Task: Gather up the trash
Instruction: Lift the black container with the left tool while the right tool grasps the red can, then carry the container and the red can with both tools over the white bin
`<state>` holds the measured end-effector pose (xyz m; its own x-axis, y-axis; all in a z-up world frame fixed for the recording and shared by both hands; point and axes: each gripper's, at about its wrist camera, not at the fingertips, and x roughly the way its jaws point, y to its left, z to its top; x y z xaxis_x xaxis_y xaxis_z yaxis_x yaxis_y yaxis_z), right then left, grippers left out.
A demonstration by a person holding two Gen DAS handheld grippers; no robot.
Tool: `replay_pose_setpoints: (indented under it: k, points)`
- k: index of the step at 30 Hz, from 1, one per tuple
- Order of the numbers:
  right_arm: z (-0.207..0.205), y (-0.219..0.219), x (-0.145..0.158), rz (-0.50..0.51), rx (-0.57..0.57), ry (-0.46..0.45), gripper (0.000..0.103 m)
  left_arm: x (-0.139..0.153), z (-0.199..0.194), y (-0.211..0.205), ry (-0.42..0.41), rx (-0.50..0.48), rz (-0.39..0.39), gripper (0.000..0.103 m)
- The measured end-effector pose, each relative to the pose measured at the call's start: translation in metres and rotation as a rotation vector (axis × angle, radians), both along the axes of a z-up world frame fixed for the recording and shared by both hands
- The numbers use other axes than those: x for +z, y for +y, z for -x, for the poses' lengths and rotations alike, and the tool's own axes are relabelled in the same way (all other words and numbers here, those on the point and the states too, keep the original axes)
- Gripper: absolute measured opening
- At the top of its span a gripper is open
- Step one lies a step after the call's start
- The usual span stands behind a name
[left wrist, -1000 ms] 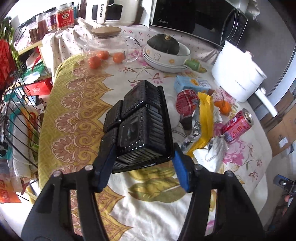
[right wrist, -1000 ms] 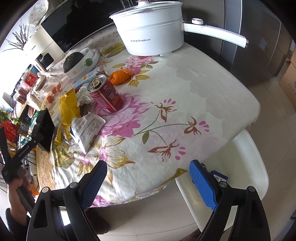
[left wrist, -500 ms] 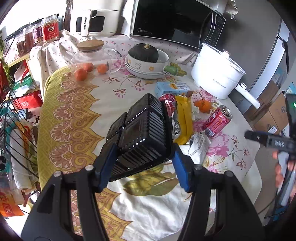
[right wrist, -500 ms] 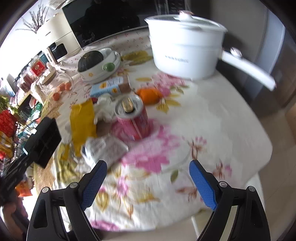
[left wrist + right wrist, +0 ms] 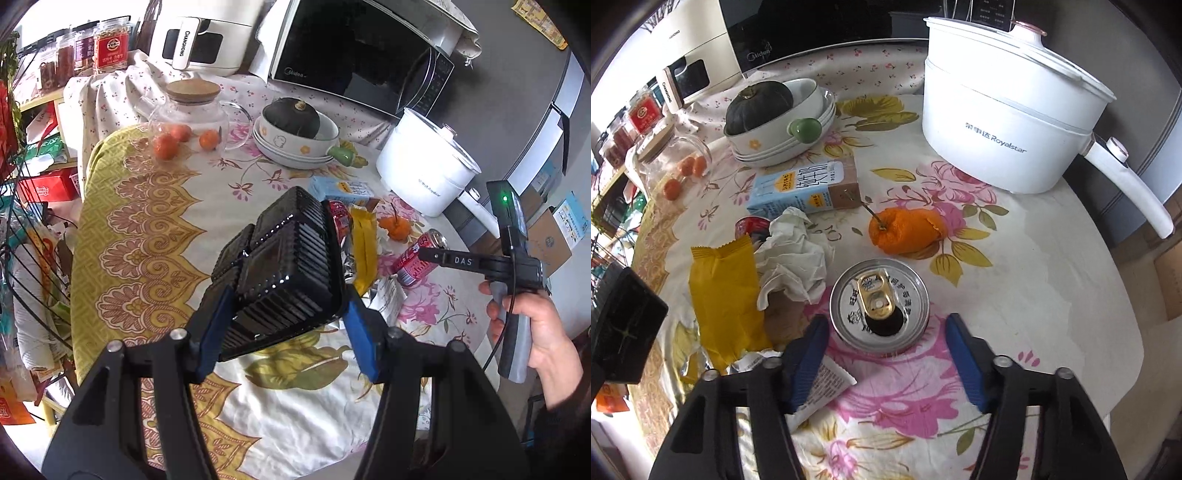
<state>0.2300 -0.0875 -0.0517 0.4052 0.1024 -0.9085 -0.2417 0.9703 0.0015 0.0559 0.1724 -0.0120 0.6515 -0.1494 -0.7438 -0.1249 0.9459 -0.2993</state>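
Your right gripper [image 5: 884,345] points steeply down over the floral tablecloth [image 5: 1015,280], jaws closing. The opened red drink can with the gold pull tab [image 5: 880,304] stands upright between the blue pads [image 5: 964,360], its silver top at 12 o'clock from the fingertips; a gap shows on each side, so nothing is gripped yet. A white printed wrapper [image 5: 822,387] lies under the left pad at 9 o'clock. The yellow foil snack pouch [image 5: 726,295] sits at 10 o'clock, with the crumpled white tissue [image 5: 794,254] just beyond it, beside the can. The peeled orange tangerine [image 5: 905,230] lies past the can at 12 o'clock; the light-blue milk carton [image 5: 805,188] is at 11 o'clock, farther back. The white electric pot [image 5: 1004,118] stands at 1 o'clock, well apart.

Your left gripper [image 5: 284,321] is partly closed, pads pressing both sides of the black ribbed plastic tray [image 5: 284,273], held tilted above the tablecloth. Beyond it, at 2 o'clock, your right hand [image 5: 543,332] grips the other tool's handle.
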Motion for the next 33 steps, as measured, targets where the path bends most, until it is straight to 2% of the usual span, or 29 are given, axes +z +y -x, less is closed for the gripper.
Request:
replay_pose_setpoints:
  k: [7, 10, 15, 23, 28, 33]
  points:
    - [0.028, -0.006, 0.018, 0.052, 0.047, -0.045, 0.053, 0.011, 0.004, -0.009, -0.029, -0.026, 0.018, 0.061]
    - [0.046, -0.020, 0.033, 0.060, 0.040, -0.057, 0.053, 0.018, 0.008, -0.018, -0.050, -0.052, 0.016, 0.061]
    - [0.082, -0.054, 0.056, 0.034, 0.022, -0.091, 0.053, 0.026, 0.014, -0.038, -0.071, -0.101, 0.066, 0.061]
    - [0.140, -0.114, 0.068, 0.031, -0.057, -0.118, 0.053, 0.037, 0.017, -0.103, -0.106, -0.249, 0.068, 0.061]
    - [0.171, -0.158, 0.065, -0.001, -0.125, -0.127, 0.053, 0.037, 0.018, -0.154, -0.114, -0.362, 0.036, 0.061]
    - [0.190, -0.204, 0.058, -0.018, -0.214, -0.097, 0.053, 0.031, 0.020, -0.208, -0.109, -0.480, 0.009, 0.061]
